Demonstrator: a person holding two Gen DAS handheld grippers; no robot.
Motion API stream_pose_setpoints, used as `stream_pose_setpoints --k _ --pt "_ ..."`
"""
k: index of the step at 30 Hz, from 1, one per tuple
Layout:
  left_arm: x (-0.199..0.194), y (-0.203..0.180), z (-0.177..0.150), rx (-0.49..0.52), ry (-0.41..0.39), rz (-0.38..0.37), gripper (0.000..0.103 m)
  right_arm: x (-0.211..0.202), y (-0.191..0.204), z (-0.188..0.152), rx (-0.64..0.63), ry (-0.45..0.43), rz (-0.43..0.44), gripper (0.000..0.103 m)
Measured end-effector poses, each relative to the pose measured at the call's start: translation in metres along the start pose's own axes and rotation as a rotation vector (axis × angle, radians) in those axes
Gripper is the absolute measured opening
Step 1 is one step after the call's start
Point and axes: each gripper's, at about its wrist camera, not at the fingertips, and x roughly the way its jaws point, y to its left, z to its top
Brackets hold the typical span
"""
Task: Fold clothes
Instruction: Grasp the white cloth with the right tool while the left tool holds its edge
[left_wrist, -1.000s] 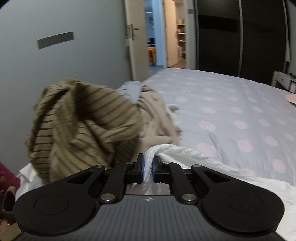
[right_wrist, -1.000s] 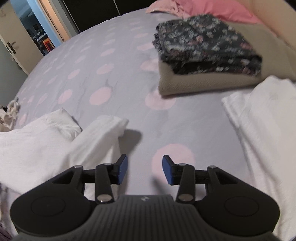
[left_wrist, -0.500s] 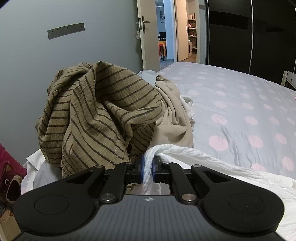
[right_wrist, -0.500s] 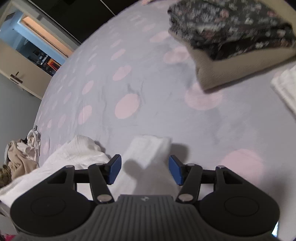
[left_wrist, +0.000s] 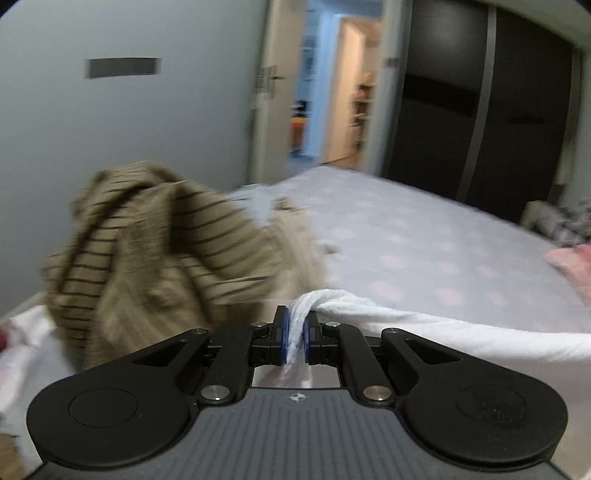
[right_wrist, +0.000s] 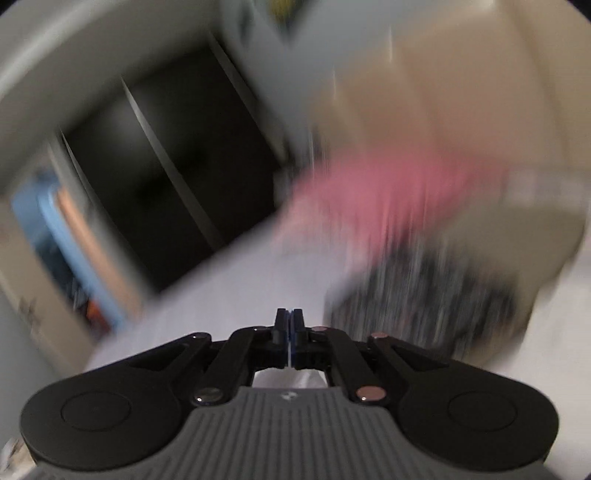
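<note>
My left tongs (left_wrist: 294, 334) pinched the white cloth (left_wrist: 424, 325), which trailed off to their right. My right tongs (right_wrist: 290, 334) were clamped together; blur hid what they held.

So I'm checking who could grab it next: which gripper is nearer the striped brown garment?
Left. The left gripper, shut on the white cloth, sits just beside the striped brown garment. The right gripper faces the dark folded stack; no striped garment shows there.
</note>
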Motion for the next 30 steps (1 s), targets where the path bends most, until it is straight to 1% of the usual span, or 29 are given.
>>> stream_pose_setpoints --k 1,2,4,5,7,9,11,14,15,16,18,19,20,21,22,23,24,26,29,30 --pt "-0.001 -0.005 -0.001 0.013 0.01 -0.023 0.006 -0.012 -0.002 0.01 -0.017 -0.06 -0.002 0.001" --pt "-0.001 -0.01 -0.003 0.028 0.024 -0.038 0.006 -0.02 -0.004 0.016 -0.037 -0.084 -0.004 0.001" --pt "0.001 -0.018 -0.007 0.048 0.063 -0.068 0.006 -0.026 -0.014 0.022 -0.061 -0.061 -0.035 0.001" --pt "0.004 -0.02 -0.01 0.054 0.094 -0.072 0.006 -0.026 -0.021 0.021 -0.059 -0.031 -0.065 0.001" --pt "0.012 -0.022 -0.017 0.079 0.151 -0.059 0.006 -0.018 -0.041 0.015 -0.031 0.071 -0.133 0.001" --pt "0.02 -0.026 -0.025 0.139 0.201 -0.022 0.006 -0.01 -0.061 0.006 -0.013 0.182 -0.208 0.001" --pt "0.028 -0.029 -0.035 0.2 0.255 -0.008 0.006 -0.002 -0.077 -0.004 -0.031 0.285 -0.283 0.001" --pt "0.039 -0.036 -0.055 0.273 0.321 0.017 0.006 0.006 -0.103 -0.02 -0.023 0.419 -0.33 0.001" --pt "0.042 -0.039 -0.061 0.299 0.332 0.033 0.006 0.009 -0.108 -0.026 -0.006 0.461 -0.334 0.001" --pt "0.044 -0.041 -0.065 0.32 0.338 0.05 0.006 0.011 -0.114 -0.033 0.011 0.502 -0.338 0.004" --pt "0.045 -0.042 -0.072 0.338 0.345 0.076 0.008 0.018 -0.125 -0.049 0.043 0.588 -0.316 0.006" --pt "0.045 -0.04 -0.075 0.339 0.348 0.085 0.011 0.021 -0.126 -0.055 0.041 0.616 -0.303 0.006" --pt "0.045 -0.039 -0.076 0.338 0.349 0.088 0.013 0.023 -0.123 -0.06 0.027 0.634 -0.293 0.006" --pt "0.044 -0.037 -0.077 0.336 0.349 0.088 0.014 0.025 -0.121 -0.064 0.012 0.653 -0.282 0.01" --pt "0.043 -0.035 -0.078 0.334 0.344 0.089 0.017 0.027 -0.119 -0.069 -0.002 0.672 -0.272 0.017" --pt "0.041 -0.034 -0.077 0.334 0.337 0.089 0.022 0.03 -0.116 -0.073 -0.021 0.684 -0.261 0.022" --pt "0.039 -0.032 -0.077 0.333 0.33 0.09 0.024 0.031 -0.113 -0.077 -0.04 0.694 -0.246 0.032" --pt "0.036 -0.03 -0.076 0.34 0.313 0.092 0.031 0.035 -0.106 -0.085 -0.061 0.716 -0.212 0.033" --pt "0.032 -0.027 -0.078 0.361 0.298 0.093 0.037 0.037 -0.099 -0.093 -0.072 0.745 -0.193 0.036" --pt "0.031 -0.026 -0.079 0.365 0.298 0.092 0.037 0.04 -0.1 -0.097 -0.073 0.754 -0.198 0.039"
